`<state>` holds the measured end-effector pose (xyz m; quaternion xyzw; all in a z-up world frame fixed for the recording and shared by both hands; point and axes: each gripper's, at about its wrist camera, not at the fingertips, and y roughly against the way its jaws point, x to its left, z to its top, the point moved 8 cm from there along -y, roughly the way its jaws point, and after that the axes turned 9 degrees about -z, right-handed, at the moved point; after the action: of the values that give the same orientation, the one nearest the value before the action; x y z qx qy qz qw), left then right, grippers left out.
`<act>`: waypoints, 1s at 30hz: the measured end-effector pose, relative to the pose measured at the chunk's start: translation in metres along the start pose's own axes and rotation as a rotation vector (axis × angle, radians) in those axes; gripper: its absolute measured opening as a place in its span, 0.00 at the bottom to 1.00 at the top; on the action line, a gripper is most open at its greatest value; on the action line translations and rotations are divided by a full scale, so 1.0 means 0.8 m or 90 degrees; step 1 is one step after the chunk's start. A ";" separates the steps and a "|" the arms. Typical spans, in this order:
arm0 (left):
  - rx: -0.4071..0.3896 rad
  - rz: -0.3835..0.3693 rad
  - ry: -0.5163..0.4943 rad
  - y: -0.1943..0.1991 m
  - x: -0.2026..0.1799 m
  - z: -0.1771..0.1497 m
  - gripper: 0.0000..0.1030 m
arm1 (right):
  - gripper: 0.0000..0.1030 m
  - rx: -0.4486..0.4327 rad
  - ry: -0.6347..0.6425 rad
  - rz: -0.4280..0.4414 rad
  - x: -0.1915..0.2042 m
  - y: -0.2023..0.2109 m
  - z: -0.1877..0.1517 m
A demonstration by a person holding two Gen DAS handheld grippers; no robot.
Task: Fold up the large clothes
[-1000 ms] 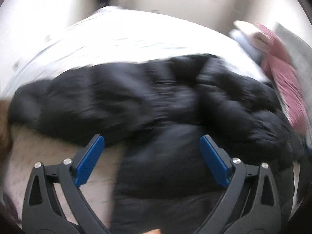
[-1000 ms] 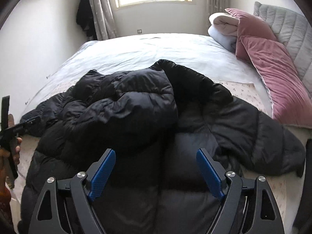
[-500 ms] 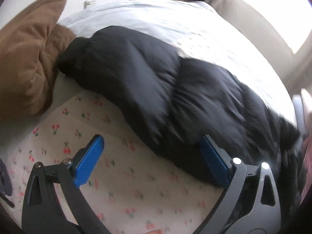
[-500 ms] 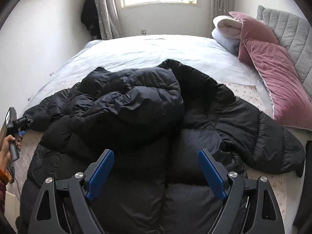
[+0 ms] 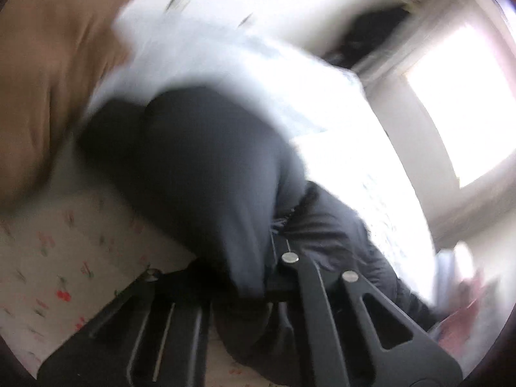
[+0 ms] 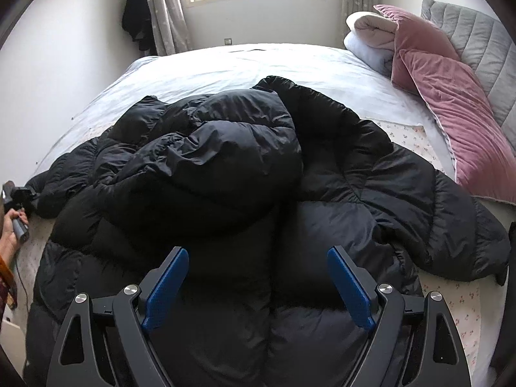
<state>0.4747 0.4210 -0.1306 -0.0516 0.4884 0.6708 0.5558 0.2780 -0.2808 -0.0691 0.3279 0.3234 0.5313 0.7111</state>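
Left gripper (image 5: 258,290) swung to jacket (image 6: 225,167) sleeve, fingers clamped on it, right gripper (image 6: 258,287) fingers wide above

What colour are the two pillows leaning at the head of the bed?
Dusty pink pillows, clearest in the right wrist view.

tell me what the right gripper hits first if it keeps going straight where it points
Most likely the black puffer jacket: the right gripper is open and angled down at the jacket's body on the bed, nothing between.
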 end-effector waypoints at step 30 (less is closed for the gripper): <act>0.390 -0.347 -0.804 0.168 -0.446 -0.492 0.69 | 0.86 -0.017 -0.031 0.049 -0.029 0.024 -0.010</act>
<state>0.3155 -0.0947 -0.0353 0.3808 0.2116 0.2458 0.8659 0.2559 -0.2979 -0.0552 0.3432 0.2861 0.5545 0.7021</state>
